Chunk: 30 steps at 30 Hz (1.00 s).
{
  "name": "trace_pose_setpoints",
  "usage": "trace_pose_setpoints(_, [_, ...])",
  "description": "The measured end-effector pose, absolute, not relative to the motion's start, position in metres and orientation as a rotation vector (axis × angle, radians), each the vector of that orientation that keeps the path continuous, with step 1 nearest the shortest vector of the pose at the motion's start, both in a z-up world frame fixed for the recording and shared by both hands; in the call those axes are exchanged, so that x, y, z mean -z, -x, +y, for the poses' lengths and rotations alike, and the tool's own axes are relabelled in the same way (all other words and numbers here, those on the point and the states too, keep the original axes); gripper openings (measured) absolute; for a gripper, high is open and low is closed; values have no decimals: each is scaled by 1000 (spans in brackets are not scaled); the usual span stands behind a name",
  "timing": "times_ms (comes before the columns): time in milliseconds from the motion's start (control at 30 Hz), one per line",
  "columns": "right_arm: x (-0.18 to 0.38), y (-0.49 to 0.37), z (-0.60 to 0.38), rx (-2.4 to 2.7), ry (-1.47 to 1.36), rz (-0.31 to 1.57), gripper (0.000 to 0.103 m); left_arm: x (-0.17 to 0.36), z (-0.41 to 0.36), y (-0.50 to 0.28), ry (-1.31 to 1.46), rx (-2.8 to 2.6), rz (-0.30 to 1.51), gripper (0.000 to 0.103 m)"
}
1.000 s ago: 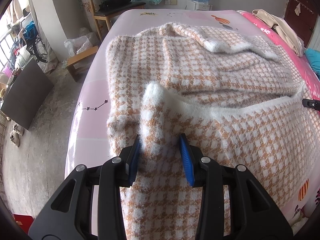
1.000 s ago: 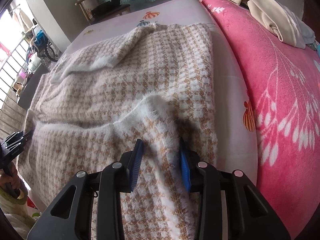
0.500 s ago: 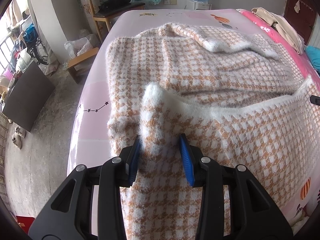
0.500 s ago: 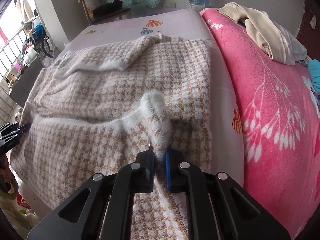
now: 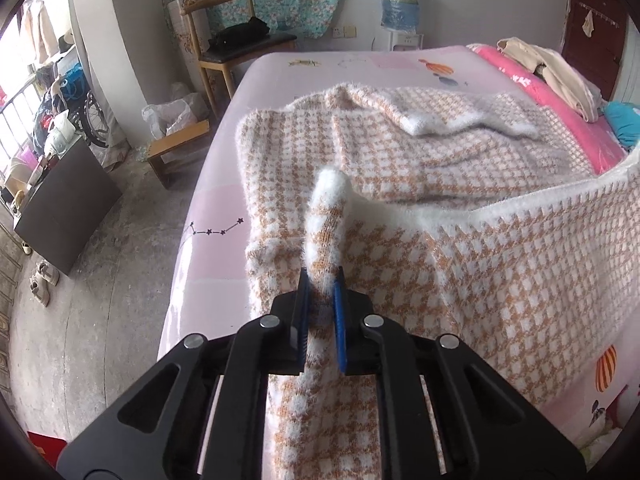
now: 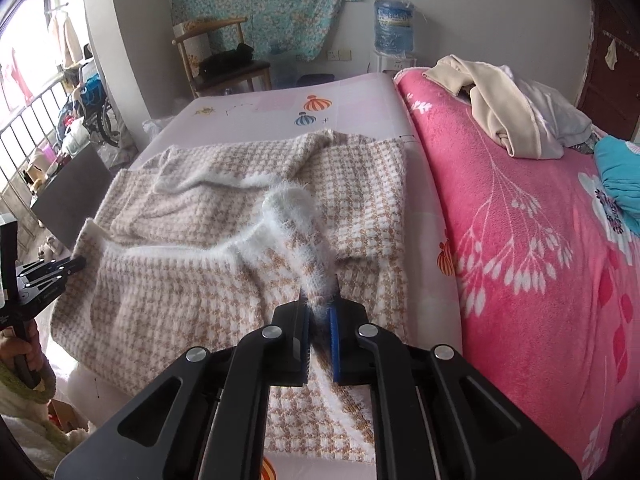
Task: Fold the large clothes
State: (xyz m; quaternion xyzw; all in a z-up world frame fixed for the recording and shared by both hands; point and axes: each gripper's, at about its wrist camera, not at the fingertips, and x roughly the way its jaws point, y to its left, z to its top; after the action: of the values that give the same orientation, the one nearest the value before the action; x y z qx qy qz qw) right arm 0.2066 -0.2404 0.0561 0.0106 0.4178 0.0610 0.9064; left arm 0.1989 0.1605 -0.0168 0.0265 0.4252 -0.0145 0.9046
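**Gripping the sweater hem at two corners**

Pinching the near hem, the left claw (image 5: 320, 292) is closed on a fuzzy fold of the houndstooth sweater (image 5: 420, 184); its jaws have just been closing, and cloth sits pressed between the blue pads. The white trim rises from the pads as a narrow peak. The right claw (image 6: 319, 300) is likewise clamped on the sweater's hem at the other near corner, jaws just drawn together on the knit, a tuft of white fringe standing up beyond them.

Between the two grips the hem runs raised as a white ridge, off the bed (image 6: 360, 92). Seen from the right wrist, the left claw shows at the sweater's left edge, a hand (image 6: 18, 350) wrapped round its handle.

Rest of the sweater lies spread on the pink sheet, tan and white check, one sleeve (image 5: 452, 120) folded across its upper body. Right of the sweater, a bright pink floral blanket (image 6: 520, 240) covers the other half of the bed. On the blanket, beyond the sweater, a heap of cream clothes (image 6: 508, 108); a teal item (image 6: 620, 172) beside it.

Past the sweater's far end: wooden chair (image 5: 228, 28) with dark things on its seat, water bottle (image 6: 394, 26) on a dispenser, flowered curtain (image 6: 264, 4) on the wall.
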Motion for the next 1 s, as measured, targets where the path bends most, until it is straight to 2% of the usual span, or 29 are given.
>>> trace_pose_setpoints(167, [-94, -200, -243, -141, -43, 768, 7, -31, 169, -173, -25, 50, 739, 7])
trace_pose_setpoints(300, [-131, -222, -241, -154, -2, 671, 7, -76, 180, -190, -32, 62, 633, 7])
trace_pose_setpoints(433, [-164, -278, -243, -171, 1, 591, 7, -113, 189, -248, -67, 49, 537, 7])
trace_pose_setpoints(533, [-168, -338, -247, -188, -37, 597, 7, -125, 188, -308, -62, 46, 534, 7])
trace_pose_setpoints(700, [-118, -443, -245, -194, -93, 743, 7, -89, 200, -418, -8, 70, 691, 7])
trace_pose_setpoints(800, [-60, -488, -243, -176, -85, 869, 8, -33, 201, -468, 26, 63, 870, 7])
trace_pose_setpoints(867, [-22, -510, -249, -182, -128, 981, 8, 9, 198, -489, 46, 49, 996, 14])
trace_pose_setpoints(900, [-7, -516, -254, -183, -155, 1024, 12, 25, 194, -495, 53, 45, 1044, 15])
trace_pose_setpoints(967, [11, -522, -268, -162, -216, 1083, 33, 34, 205, -498, 91, 47, 1060, 29])
trace_pose_setpoints(1000, [12, -521, -275, -157, -250, 1084, 39, 31, 209, -493, 119, 48, 1049, 35])
